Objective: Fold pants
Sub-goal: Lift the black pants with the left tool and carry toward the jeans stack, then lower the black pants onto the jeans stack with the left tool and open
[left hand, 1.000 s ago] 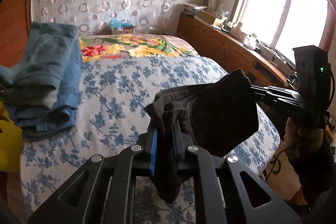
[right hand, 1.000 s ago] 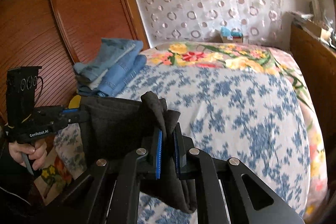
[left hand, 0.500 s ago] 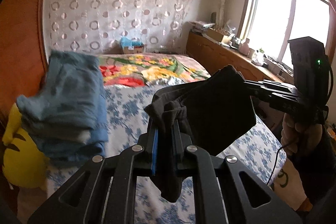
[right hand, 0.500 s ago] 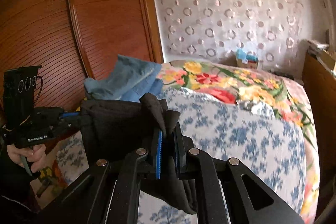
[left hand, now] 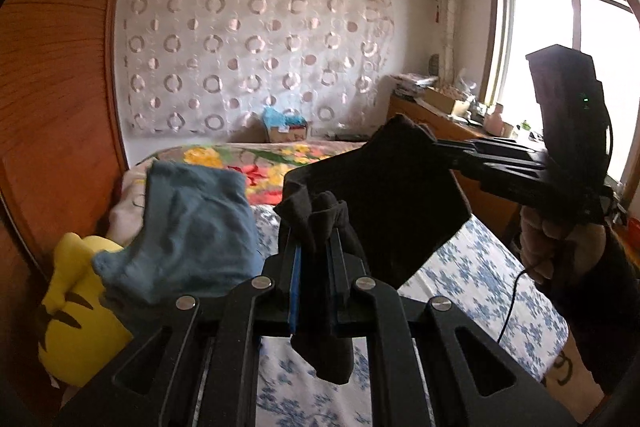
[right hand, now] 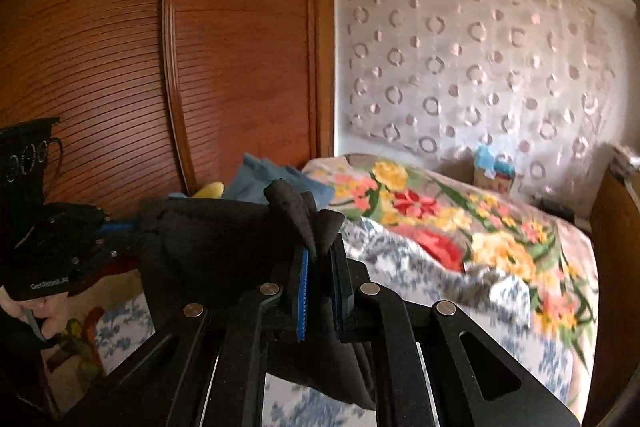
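Bedroom light from a window on the right falls over a bed [left hand: 472,267] spread with a blue-and-white flowered sheet, and both views look across it from the foot end.

Nearest the lens in the left wrist view, the left gripper [left hand: 316,267] has its jaws pressed together on a bunched corner of the black pants [left hand: 384,203], with a tail of cloth hanging below the jaws. The right gripper [right hand: 322,287] is likewise clamped on another bunched corner. Between the two, the pants hang in the air above the bed, stretched into a fairly flat dark panel and not touching the sheet.

Judging by how the cloth crumples in the jaws and droops beneath them, the pants are light, soft and limp, with no stiffness of their own. They look matte, not slick, so slipping seems unlikely while both grips hold a thick wad. Corners or the waistband edge look like the sensible places to hold, since a hold in the middle would let the rest sag.

Faint white lettering on the left gripper body, seen from the right wrist view, seems to read "GenRobot.AI", though it is small.

Farther off lie folded blue jeans [left hand: 188,227] beside a yellow plush toy [left hand: 76,323], then a floral blanket [right hand: 460,223], a wooden wardrobe [right hand: 120,67] and a circle-patterned curtain [left hand: 248,47].
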Motion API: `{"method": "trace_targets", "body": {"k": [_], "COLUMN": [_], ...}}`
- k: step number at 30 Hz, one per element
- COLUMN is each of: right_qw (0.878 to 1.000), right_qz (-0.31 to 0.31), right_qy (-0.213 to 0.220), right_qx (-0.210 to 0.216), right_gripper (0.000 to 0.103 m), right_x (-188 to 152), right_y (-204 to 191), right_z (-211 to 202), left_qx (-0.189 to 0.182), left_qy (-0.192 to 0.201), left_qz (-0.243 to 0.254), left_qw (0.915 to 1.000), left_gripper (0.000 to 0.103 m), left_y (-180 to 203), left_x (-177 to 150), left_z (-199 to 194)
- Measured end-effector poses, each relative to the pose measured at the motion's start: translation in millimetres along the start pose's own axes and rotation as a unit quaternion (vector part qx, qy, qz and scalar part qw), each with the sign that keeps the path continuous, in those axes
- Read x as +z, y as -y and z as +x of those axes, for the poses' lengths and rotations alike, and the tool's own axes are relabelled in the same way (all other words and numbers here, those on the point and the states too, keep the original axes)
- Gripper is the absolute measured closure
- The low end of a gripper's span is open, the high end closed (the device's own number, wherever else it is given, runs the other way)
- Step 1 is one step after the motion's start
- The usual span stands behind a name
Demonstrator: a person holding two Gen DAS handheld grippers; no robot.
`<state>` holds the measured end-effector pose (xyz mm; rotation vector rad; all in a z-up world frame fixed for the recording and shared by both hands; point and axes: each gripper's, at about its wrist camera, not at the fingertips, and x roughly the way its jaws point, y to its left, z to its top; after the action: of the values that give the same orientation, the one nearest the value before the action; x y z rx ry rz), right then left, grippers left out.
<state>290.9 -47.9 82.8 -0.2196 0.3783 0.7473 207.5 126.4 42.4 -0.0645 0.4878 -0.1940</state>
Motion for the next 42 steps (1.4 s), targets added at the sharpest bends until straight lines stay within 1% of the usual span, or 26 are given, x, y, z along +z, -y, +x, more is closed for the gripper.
{"method": "trace_targets", "body": {"k": [4, 9, 12, 18, 23, 27, 32, 35, 36, 38, 40, 42], "right_qw": [1.000, 0.999, 0.998, 0.995, 0.991, 0.989, 0.988, 0.989, 0.989, 0.991, 0.992, 0.992], "right_qz": [-0.014, -0.033, -0.048, -0.080, -0.103, -0.112, -0.109, -0.096, -0.090, -0.074, -0.065, -0.069], "right_qy": [0.009, 0.019, 0.020, 0.014, 0.008, -0.006, -0.039, -0.050, -0.053, -0.058, -0.057, -0.053], "right_qx": [0.010, 0.026, 0.033, 0.064, 0.088, 0.095, 0.101, 0.103, 0.103, 0.101, 0.097, 0.087], "right_gripper": [0.094, 0.094, 0.094, 0.094, 0.094, 0.094, 0.094, 0.093, 0.085, 0.076, 0.075, 0.072], "right_x": [9, 18, 26, 38, 52, 58, 57, 59, 60, 64, 67, 67], "right_y": [7, 10, 12, 13, 9, 9, 18, 28, 31, 36, 37, 39], "right_z": [27, 55, 78, 126, 167, 197, 236, 250, 253, 259, 257, 250], "left_qx": [0.014, 0.032, 0.041, 0.056, 0.062, 0.083, 0.106, 0.110, 0.111, 0.114, 0.117, 0.117], "left_qy": [0.006, 0.010, 0.010, 0.015, 0.022, 0.005, -0.016, -0.026, -0.027, -0.031, -0.033, -0.033], "left_qz": [-0.001, -0.014, -0.026, -0.054, -0.081, -0.097, -0.112, -0.121, -0.123, -0.124, -0.121, -0.120], "left_qw": [0.9999, 0.9993, 0.9988, 0.9968, 0.9945, 0.9918, 0.9879, 0.9862, 0.9858, 0.9852, 0.9851, 0.9853], "left_gripper": [0.092, 0.092, 0.092, 0.092, 0.092, 0.092, 0.092, 0.092, 0.092, 0.092, 0.091, 0.090], "left_y": [-18, -45, -57, -70, -85, -102, -118, -122, -123, -124, -123, -120], "left_x": [5, 8, 5, -9, -13, -22, -34, -39, -41, -42, -42, -41], "left_z": [0, 8, 12, 12, 8, 16, 27, 30, 31, 33, 32, 27]}}
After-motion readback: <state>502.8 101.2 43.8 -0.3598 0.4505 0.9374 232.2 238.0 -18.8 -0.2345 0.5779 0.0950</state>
